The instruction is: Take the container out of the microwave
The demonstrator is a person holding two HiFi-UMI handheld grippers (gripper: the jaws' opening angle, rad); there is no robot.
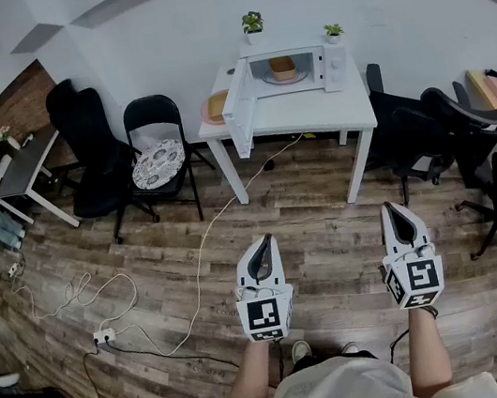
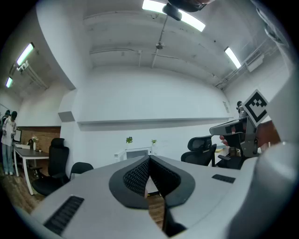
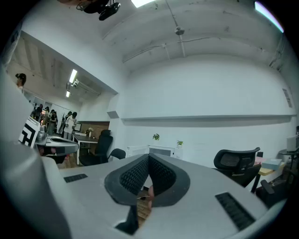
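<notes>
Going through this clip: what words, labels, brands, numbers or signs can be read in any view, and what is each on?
No readable text in any view.
Left tool and right tool: they carry black-and-white square marker patterns, not letters or numbers.
Microwave: any print on its panel is too small to read.

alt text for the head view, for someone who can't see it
A person holds the left gripper and right gripper, both shut and empty, level above a wood floor, facing a white table across the room. On it stands a microwave with its door swung open and a brown container inside.
</notes>
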